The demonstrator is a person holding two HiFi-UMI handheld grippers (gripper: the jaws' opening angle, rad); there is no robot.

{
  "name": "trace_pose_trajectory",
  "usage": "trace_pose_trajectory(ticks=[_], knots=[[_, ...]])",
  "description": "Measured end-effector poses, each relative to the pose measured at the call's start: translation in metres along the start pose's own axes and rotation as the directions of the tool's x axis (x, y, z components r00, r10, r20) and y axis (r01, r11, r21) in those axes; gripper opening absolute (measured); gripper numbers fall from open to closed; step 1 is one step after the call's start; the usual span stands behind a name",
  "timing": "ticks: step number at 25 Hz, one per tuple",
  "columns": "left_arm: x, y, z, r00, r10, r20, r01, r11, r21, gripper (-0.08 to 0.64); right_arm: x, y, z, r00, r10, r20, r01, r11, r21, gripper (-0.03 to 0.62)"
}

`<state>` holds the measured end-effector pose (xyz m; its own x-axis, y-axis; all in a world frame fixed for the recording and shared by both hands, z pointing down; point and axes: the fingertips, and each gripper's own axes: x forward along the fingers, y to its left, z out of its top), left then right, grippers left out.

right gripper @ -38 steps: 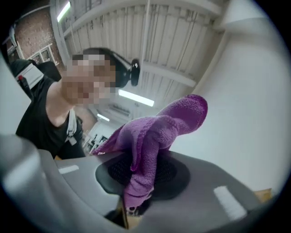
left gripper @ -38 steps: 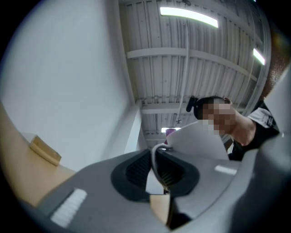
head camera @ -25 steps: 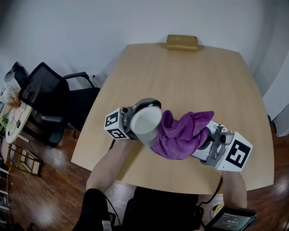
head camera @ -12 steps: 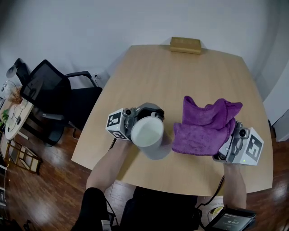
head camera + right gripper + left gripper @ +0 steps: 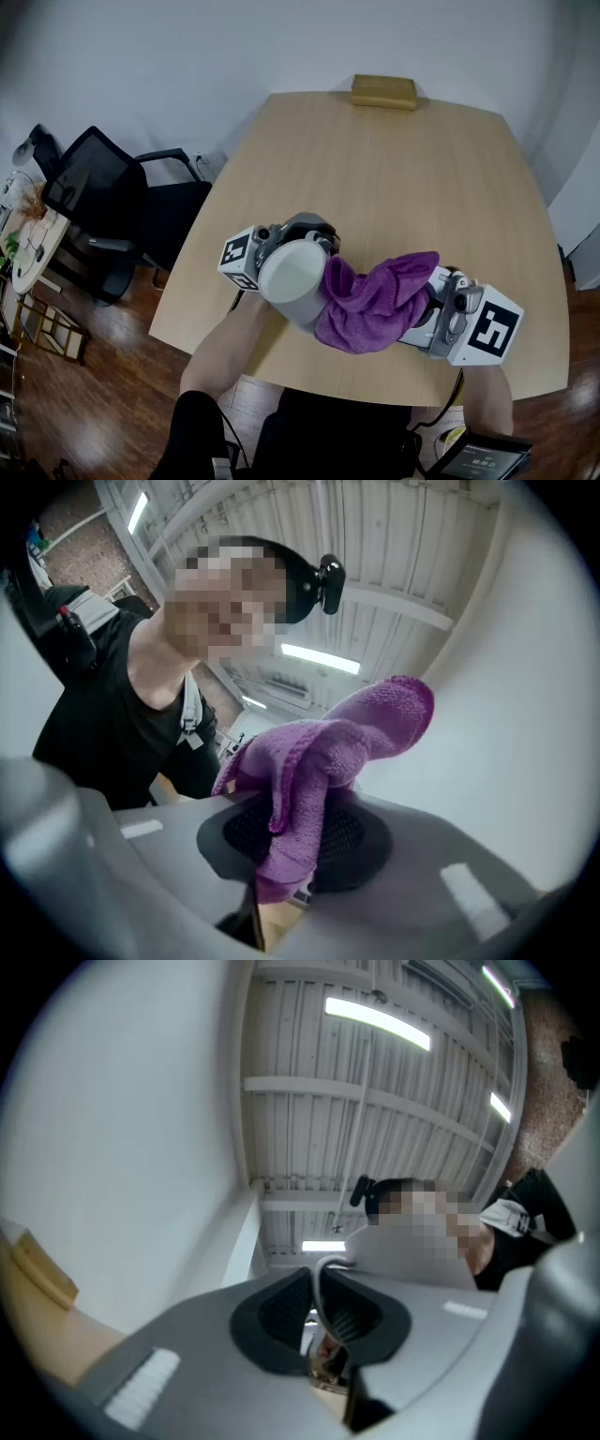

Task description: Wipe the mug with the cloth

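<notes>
Table (image 5: pixel 394 159) under the work, near edge. Mug (image 5: pixel 292 277) is held above it and tilted, which exposes its outer wall. Cloth (image 5: pixel 375 300) is bunched against that wall and touches it, placed for rubbing. Left gripper (image 5: pixel 319 1312) is clamped on the mug's rim to steady it. Right gripper (image 5: pixel 292 841) is clenched on a cloth fold, leaving the rest loose for wiping.

The mug (image 5: pixel 292 277) looks like smooth white glazed ceramic with a faint sheen. The cloth (image 5: pixel 375 302) is a purple pile fabric, nubby, soft and matt. The desk (image 5: pixel 394 169) has a pale wood-grain top, smooth and matt. The 2 tools, left gripper (image 5: pixel 319 1321) and right gripper (image 5: pixel 300 841), are grey matt plastic with black, finely ribbed pads (image 5: pixel 352 841). Past the desk's left edge, the floor (image 5: pixel 56 394) is dark glossy wood boards.
</notes>
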<state>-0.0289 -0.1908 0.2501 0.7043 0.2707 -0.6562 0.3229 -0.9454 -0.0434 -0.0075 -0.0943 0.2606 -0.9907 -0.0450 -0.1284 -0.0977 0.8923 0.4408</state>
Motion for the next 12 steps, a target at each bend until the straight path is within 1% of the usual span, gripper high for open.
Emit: trace_pose_trajectory(ticks=[2,4,5,6,7,8,9,10,11,12], knots=[[-0.016,0.006,0.007,1.0,0.017,0.026,-0.017,1.0,0.003,0.054,0.0,0.01,-0.018,0.993,0.055,-0.103,-0.057,0.998,-0.016,0.078],[-0.022,0.006,0.016,0.998,0.011,0.058,-0.011,1.0,0.0,0.055,-0.005,0.015,-0.037,0.97,0.095,-0.223,-0.105,0.994,-0.036,0.078],[-0.023,0.005,0.018,0.998,-0.001,0.07,0.001,1.0,-0.004,0.055,-0.01,0.014,-0.042,0.962,0.095,-0.255,-0.107,0.994,-0.035,0.078],[-0.022,0.003,0.019,0.997,-0.015,0.07,0.016,1.0,-0.006,0.055,-0.015,0.01,-0.039,0.966,0.078,-0.246,-0.087,0.996,-0.026,0.078],[-0.02,0.0,0.017,0.998,-0.03,0.055,0.03,1.0,-0.005,0.055,-0.019,0.002,-0.028,0.98,0.045,-0.192,-0.049,0.999,-0.014,0.078],[-0.016,-0.003,0.012,0.999,-0.043,0.031,0.043,0.999,-0.001,0.055,-0.022,-0.006,-0.009,0.994,0.001,-0.107,-0.002,1.0,-0.007,0.078],[-0.009,-0.007,0.008,0.999,-0.054,0.004,0.054,0.999,0.002,0.055,-0.026,-0.014,0.013,0.999,-0.046,-0.009,0.046,0.999,-0.007,0.078],[-0.001,-0.011,0.002,0.998,-0.064,-0.021,0.064,0.998,0.004,0.055,-0.029,-0.02,0.033,0.993,-0.088,0.084,0.088,0.996,-0.008,0.078],[0.004,-0.013,-0.004,0.997,-0.069,-0.046,0.069,0.998,0.004,0.055,-0.031,-0.024,0.049,0.981,-0.118,0.156,0.121,0.993,-0.008,0.078],[0.006,-0.012,-0.011,0.995,-0.068,-0.072,0.069,0.998,0.004,0.055,-0.03,-0.024,0.059,0.971,-0.135,0.197,0.14,0.99,-0.013,0.078]])
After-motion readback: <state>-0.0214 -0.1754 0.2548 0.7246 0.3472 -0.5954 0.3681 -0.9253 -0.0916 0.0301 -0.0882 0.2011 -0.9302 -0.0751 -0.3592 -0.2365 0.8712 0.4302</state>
